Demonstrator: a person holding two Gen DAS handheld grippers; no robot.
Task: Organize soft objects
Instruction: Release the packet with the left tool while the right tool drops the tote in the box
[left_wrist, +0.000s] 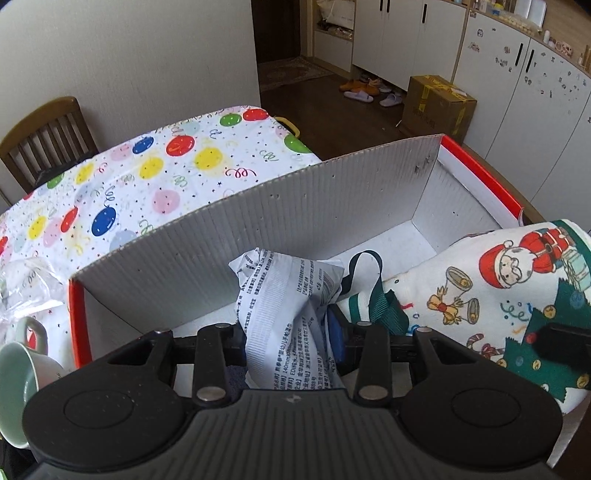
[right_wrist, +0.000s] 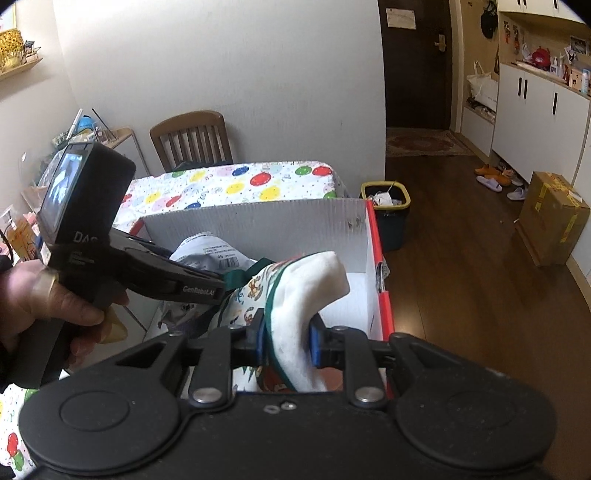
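The left gripper (left_wrist: 288, 332) is clamped on a soft white pack with black printing (left_wrist: 284, 295). The pack sticks up between its two pads and hangs over the inside of a box (left_wrist: 258, 236). The box has white ribbed walls and red outer sides. It sits on the table (left_wrist: 155, 173), close to the near edge. The table wears a white cloth with bright balloon shapes on it.

The right gripper (right_wrist: 286, 341) is clamped on a Christmas cloth (right_wrist: 314, 288). The cloth is white with a green edge and small pictures of a Santa, bells and a tree. It bulges up over the pads and droops into the right part of the box. A dark green loop (left_wrist: 364, 280) on the cloth lies right beside the printed pack, and the two soft things touch.

In the right wrist view, a hand (right_wrist: 44, 306) holds the handle of the left gripper on the left side of the box.

A pale green mug (left_wrist: 18, 384) lies tipped on its side on the table, just outside the box's left wall. Some crinkly clear plastic (left_wrist: 29, 284) sits near it. A wooden chair (left_wrist: 44, 136) stands at the far edge of the table.
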